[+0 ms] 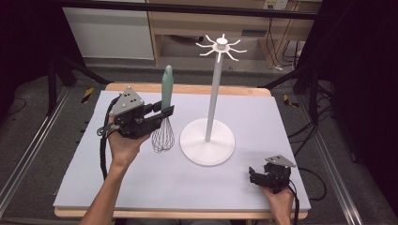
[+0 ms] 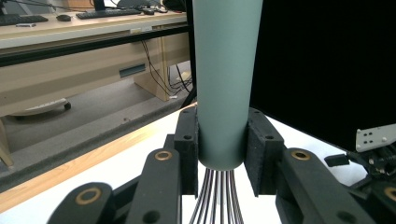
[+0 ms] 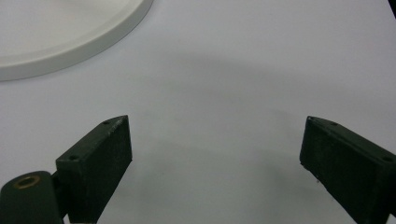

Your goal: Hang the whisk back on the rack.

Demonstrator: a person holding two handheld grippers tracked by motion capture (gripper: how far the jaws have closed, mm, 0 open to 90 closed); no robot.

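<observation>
A whisk (image 1: 165,101) with a pale green handle and dark wire loops stands upright above the table's left half, handle up. My left gripper (image 1: 163,113) is shut on the lower end of its handle (image 2: 223,93), just above where the wires (image 2: 215,198) come out. To its right stands a white hanging stand (image 1: 213,93) with hooks at the top and a round base (image 1: 207,141). My right gripper (image 1: 254,177) rests near the front right of the table, open with nothing between its pads (image 3: 105,158); the stand's base rim (image 3: 70,46) lies ahead of it.
A white mat (image 1: 141,183) covers the wooden table. Black curtains hang on both sides, and a wooden desk (image 1: 197,23) stands behind the table. Cables lie on the floor at the right.
</observation>
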